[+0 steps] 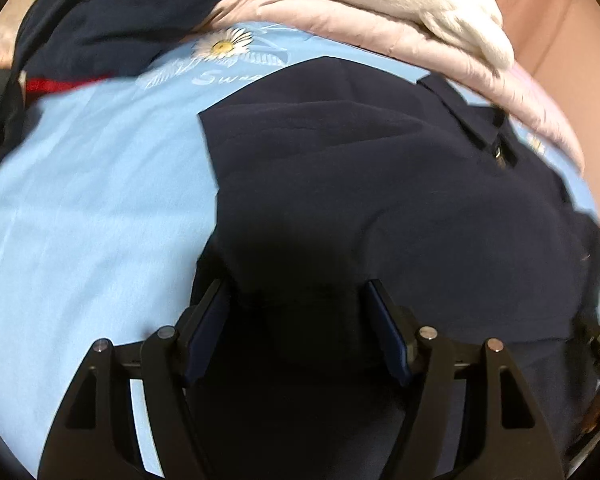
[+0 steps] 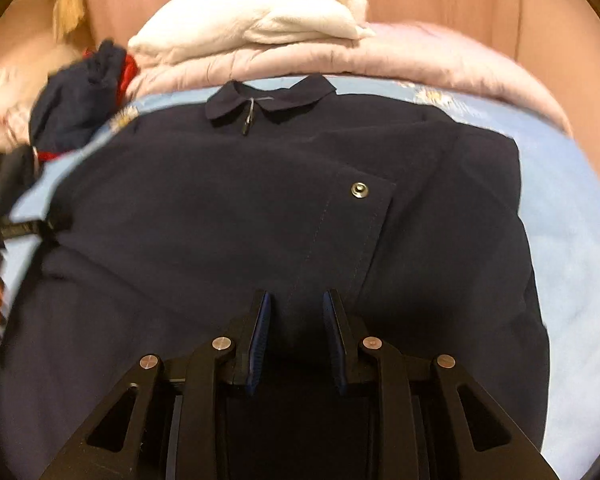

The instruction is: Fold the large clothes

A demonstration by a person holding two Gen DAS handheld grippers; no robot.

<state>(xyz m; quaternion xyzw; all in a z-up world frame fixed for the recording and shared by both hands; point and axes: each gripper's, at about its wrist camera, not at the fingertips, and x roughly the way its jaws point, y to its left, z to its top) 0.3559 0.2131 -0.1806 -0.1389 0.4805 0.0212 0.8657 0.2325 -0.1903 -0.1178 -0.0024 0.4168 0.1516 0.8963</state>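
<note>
A dark navy garment (image 2: 228, 216) with a small collar (image 2: 271, 98), a zip pull (image 2: 249, 119) and a snap-buttoned chest pocket (image 2: 360, 216) lies spread flat on a light blue sheet (image 1: 92, 208) printed with a daisy (image 1: 223, 45). Its collar points to the far side.

In the right wrist view, the right gripper (image 2: 296, 300) hangs over the near part of the garment, just near of the pocket's lower edge. Its jaws stand a narrow way apart with navy cloth showing in the gap, but the pads do not appear to press on any fold, so nothing looks gripped.

In the left wrist view, the left gripper (image 1: 296, 292) hangs over the garment's near left part, close to its left edge where the blue sheet begins. Its jaws stand wide apart, with dark cloth below them and nothing pinched between.

Beyond the garment, at the far side, a pale pink quilted cover (image 2: 340, 60) lies folded with a white fleecy piece (image 2: 256, 20) on top. At the far left sits a bundle of navy and red clothing (image 2: 84, 92).

At the left edge of the right wrist view, part of the other gripper shows, blurred.
</note>
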